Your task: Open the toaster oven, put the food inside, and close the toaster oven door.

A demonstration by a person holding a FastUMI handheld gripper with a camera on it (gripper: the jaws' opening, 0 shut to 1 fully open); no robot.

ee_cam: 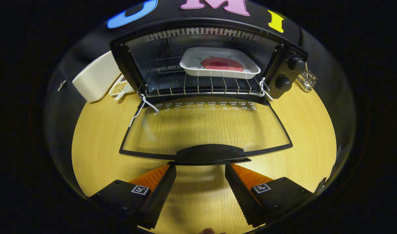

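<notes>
The black toaster oven (pixel 284 76) stands at the back of the wooden table with its glass door (pixel 205 128) folded down flat toward me. On the wire rack (pixel 198 86) inside sits a white tray (pixel 250 70) holding a flat red piece of food (pixel 222 64). The door's black handle (pixel 211 153) lies just ahead of my fingertips. My gripper (pixel 200 169) is open, its two black fingers (pixel 165 185) spread apart just below the handle with nothing between them.
A cream rectangular container (pixel 96 78) and a small white dish of beans (pixel 119 87) stand left of the oven. A small wire rack (pixel 307 80) sits to the right of the oven's knobs (pixel 296 63). Bare wooden table (pixel 97 143) surrounds the door.
</notes>
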